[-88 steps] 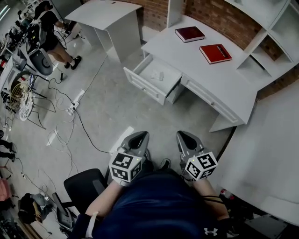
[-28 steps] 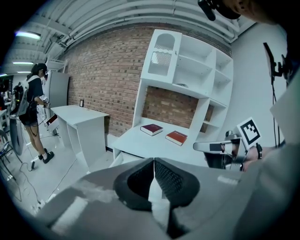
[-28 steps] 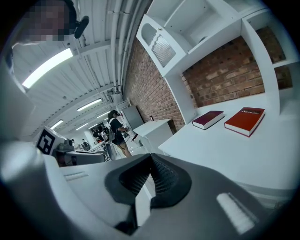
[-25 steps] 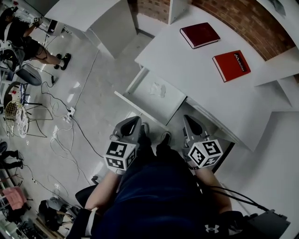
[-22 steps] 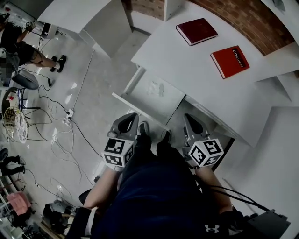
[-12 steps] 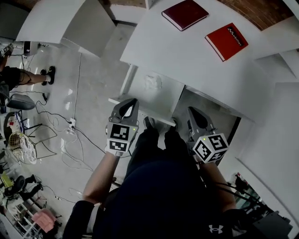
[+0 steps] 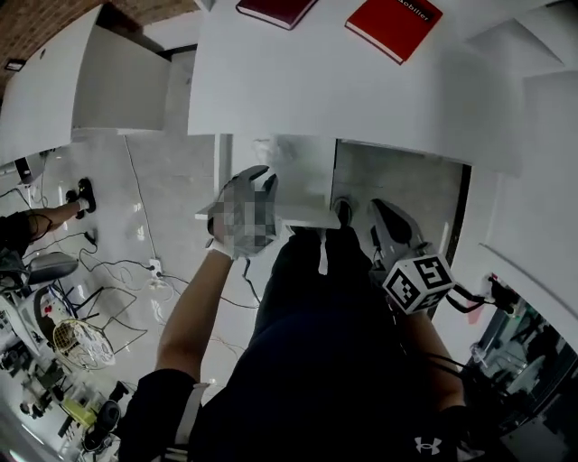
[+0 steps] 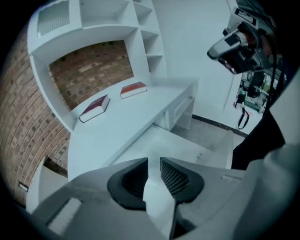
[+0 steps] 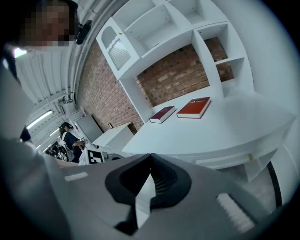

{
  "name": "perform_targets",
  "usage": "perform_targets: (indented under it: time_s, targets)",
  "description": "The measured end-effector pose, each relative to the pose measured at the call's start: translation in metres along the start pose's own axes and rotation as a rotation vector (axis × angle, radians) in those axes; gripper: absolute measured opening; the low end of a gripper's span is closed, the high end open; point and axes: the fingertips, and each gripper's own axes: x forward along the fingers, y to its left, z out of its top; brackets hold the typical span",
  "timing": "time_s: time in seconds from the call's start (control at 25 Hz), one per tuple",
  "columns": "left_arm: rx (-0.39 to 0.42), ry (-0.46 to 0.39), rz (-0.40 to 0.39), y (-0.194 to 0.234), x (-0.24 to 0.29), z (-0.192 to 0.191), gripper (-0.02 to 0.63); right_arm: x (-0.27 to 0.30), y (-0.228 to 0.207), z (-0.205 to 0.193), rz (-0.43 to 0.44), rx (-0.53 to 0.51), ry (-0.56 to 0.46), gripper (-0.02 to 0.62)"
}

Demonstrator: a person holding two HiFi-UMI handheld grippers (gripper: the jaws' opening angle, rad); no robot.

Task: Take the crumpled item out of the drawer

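Observation:
The white drawer (image 7: 305, 173) stands pulled out from under the white desk (image 7: 361, 99). A small pale crumpled item (image 7: 264, 146) lies at the drawer's back left, half under the desk edge. My left gripper (image 7: 260, 180) hovers over the drawer's left part, just short of the item. Its jaws are opening, and in the left gripper view a narrow gap shows between its fingers (image 8: 136, 177) with nothing in it. My right gripper (image 7: 386, 217) hangs to the right of the drawer, in front of the knee space, shut and empty (image 9: 150, 158).
A red book (image 7: 395, 16) and a dark red book (image 7: 275, 9) lie on the desk. A second white table (image 7: 54, 90) stands to the left. Cables (image 7: 135, 271) run across the floor. Another person (image 7: 36, 221) is at the left edge.
The view has moved forward over the desk. My left gripper has gone from the drawer's front edge to above the drawer. My right gripper stays low beside the drawer.

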Motion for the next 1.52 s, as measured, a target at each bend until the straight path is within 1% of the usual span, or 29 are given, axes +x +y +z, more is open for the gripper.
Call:
perform_targets:
  time_s: [0.16,0.24,0.32,0.44,0.56,0.72,0.84,1.16,1.32,1.4,1.52]
  targets:
    - [0.150,0.122,-0.062,-0.006,0.044,-0.023,0.089,-0.003,-0.013,-0.012,-0.018,0.058,0.012,0.003]
    - [0.203,0.183,-0.096,-0.010,0.063,-0.034,0.104,-0.004,-0.019,-0.012,-0.020,0.074,0.006,0.003]
    - [0.247,0.249,-0.128,-0.013,0.081,-0.047,0.106,-0.004,-0.024,-0.008,-0.024,0.076,0.000,0.003]
    - [0.321,0.340,-0.151,-0.015,0.102,-0.071,0.106,-0.006,-0.027,-0.008,-0.021,0.076,-0.001,0.003]
    - [0.411,0.374,-0.156,-0.019,0.122,-0.086,0.106,-0.009,-0.033,-0.017,-0.022,0.092,0.020,0.003]
    - [0.469,0.381,-0.163,-0.021,0.144,-0.099,0.106,-0.011,-0.043,-0.029,-0.040,0.112,0.046,0.003]
    - [0.496,0.391,-0.148,-0.019,0.155,-0.108,0.106,-0.012,-0.047,-0.037,-0.055,0.125,0.062,0.003]
    - [0.509,0.411,-0.142,-0.021,0.174,-0.118,0.104,-0.006,-0.048,-0.047,-0.060,0.130,0.090,0.003]
    - [0.490,0.411,-0.126,-0.019,0.176,-0.118,0.061,-0.003,-0.045,-0.053,-0.048,0.125,0.109,0.003]
    - [0.470,0.397,-0.114,-0.018,0.173,-0.115,0.015,-0.001,-0.042,-0.053,-0.038,0.119,0.118,0.003]
    - [0.446,0.387,-0.106,-0.017,0.166,-0.112,0.008,0.002,-0.036,-0.052,-0.021,0.107,0.125,0.003]
